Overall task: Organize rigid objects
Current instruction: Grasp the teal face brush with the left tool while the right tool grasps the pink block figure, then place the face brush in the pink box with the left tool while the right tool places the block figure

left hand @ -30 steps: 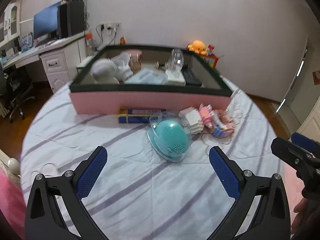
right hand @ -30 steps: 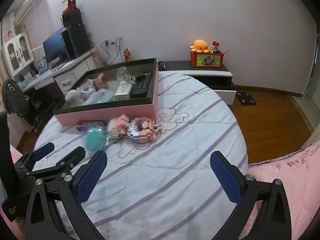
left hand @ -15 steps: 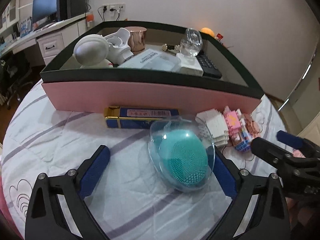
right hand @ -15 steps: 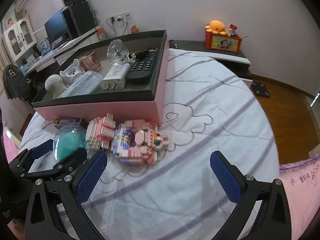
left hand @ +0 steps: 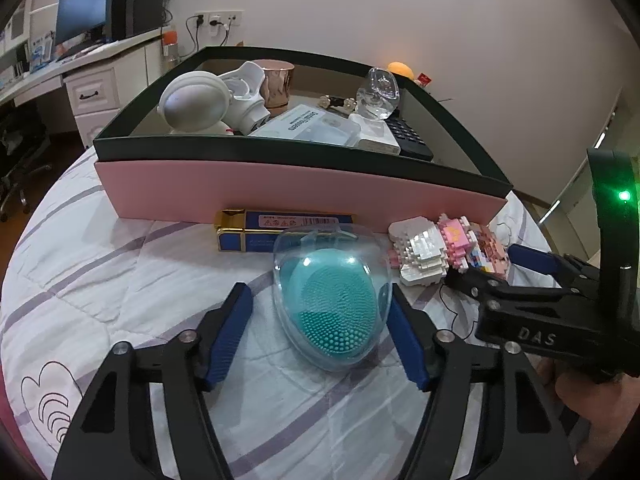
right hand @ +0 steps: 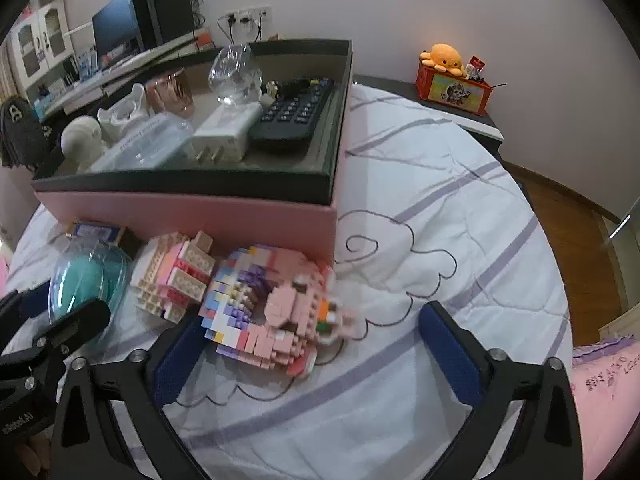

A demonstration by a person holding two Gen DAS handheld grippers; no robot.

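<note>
Both tongs have dropped closer to the bed since a second ago, and the loose items now fill the lower half of each view. On the left, the left tongs (left hand: 320, 332) are closing around the teal brush in its clear case (left hand: 334, 300), which lies on the striped bedspread (left hand: 120, 272) just in front of the pink box (left hand: 280, 192). The right-hand pad looks to be touching the case, while the left-hand pad stands apart from it with bedspread showing between, so the case is between the pads but not yet clamped.

The right tongs (right hand: 316, 356) are also closing, only slightly, and remain wide. The pink block figure (right hand: 280, 316) sits between their pads, close to the left pad and well clear of the right one. A second white and pink block model (right hand: 176, 276) lies just beside it, between the figure and the brush case. A blue and gold carton (left hand: 272, 230) rests against the box wall.

The step in hand appears to be a two-handed pick-up: brush case on the left, block figure on the right. Next, each pair of tongs needs to finish closing, gently on the slippery rounded case and on the fragile bricks, then lift over the dark rim into the box, where free space looks scarce.
</note>
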